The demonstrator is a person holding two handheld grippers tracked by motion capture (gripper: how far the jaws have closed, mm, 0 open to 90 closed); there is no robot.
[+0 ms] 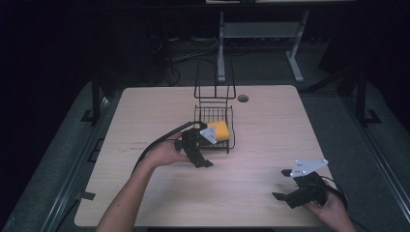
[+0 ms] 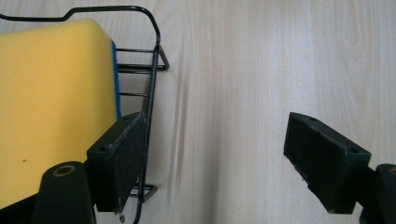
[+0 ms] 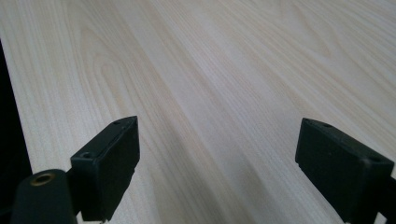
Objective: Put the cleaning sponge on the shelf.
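At the near edge of a pale wooden table (image 1: 261, 145), a person's right hand (image 1: 333, 209) holds the right gripper (image 1: 282, 183) low over bare boards, its jaws spread wide with nothing between them; the right gripper view looks along those jaws at plain wood grain running away from the camera; a grey three-cornered plate caps the tool in the high view.

Farther in, near the table's middle, the left hand (image 1: 167, 153) holds the left gripper (image 1: 205, 162) just in front of a black wire basket (image 1: 231, 137), a cable trailing back along the forearm; its jaws are likewise parted and grasp nothing; in the left gripper view one jaw sits against the basket's (image 2: 154, 60) outer wire wall, though whether it touches cannot be told, while the other hangs over open tabletop (image 2: 243, 93).

Inside the basket rests a yellow sponge (image 1: 220, 130), tilted against the near wall; the left gripper view shows the sponge (image 2: 51, 107) close up, a blue layer visible along its edge beside the wires.

Beyond the basket its tall wire handle frame rises upright; a small round hole (image 1: 242, 98) marks the tabletop near the far edge; past that, the grey legs of another table (image 1: 221, 48) stand in a dark room.
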